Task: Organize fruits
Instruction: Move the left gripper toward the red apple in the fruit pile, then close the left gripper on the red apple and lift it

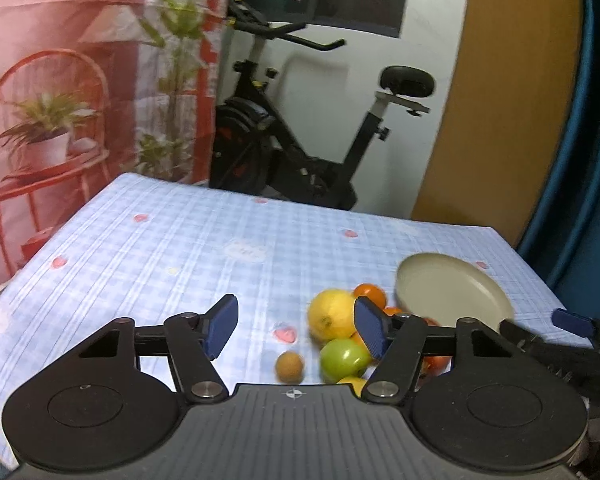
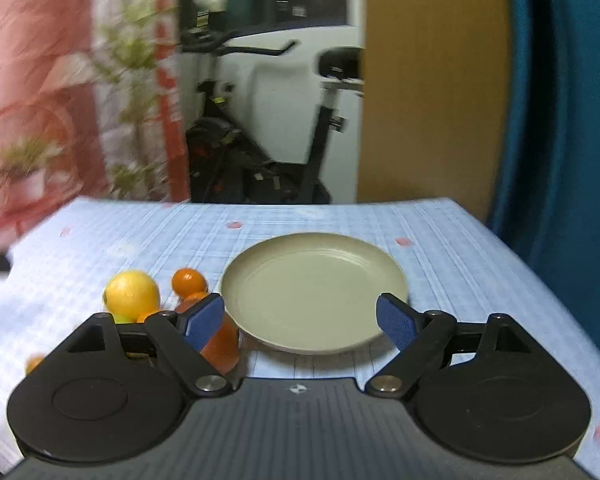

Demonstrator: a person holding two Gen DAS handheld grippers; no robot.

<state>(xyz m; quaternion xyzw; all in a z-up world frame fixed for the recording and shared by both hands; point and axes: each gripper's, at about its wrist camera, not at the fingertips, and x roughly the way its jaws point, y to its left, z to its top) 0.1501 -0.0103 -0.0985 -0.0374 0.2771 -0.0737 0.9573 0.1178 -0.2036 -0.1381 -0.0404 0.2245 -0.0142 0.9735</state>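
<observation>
A heap of fruit lies on the checked blue tablecloth (image 1: 180, 248): a yellow lemon (image 1: 330, 314), a green apple (image 1: 342, 360), small oranges (image 1: 370, 293), a red fruit (image 1: 436, 362) and a small brown fruit (image 1: 289, 366) set apart. A beige plate (image 2: 314, 292) sits to the right of the heap. My left gripper (image 1: 296, 330) hovers open above the cloth; no fruit is between its blue pads, and the heap shows beyond its right pad. My right gripper (image 2: 300, 322) is open over the near rim of the plate, with an orange-red fruit (image 2: 222, 346) behind its left finger. The lemon (image 2: 131, 295) and an orange (image 2: 188, 281) lie further left.
Behind the table stand an exercise bike (image 1: 284, 136), a red printed curtain (image 1: 80, 80) on the left, a wooden panel (image 1: 500, 100) and a blue curtain (image 1: 580, 140) on the right. The right gripper's finger (image 1: 572, 322) shows at the right edge of the left wrist view.
</observation>
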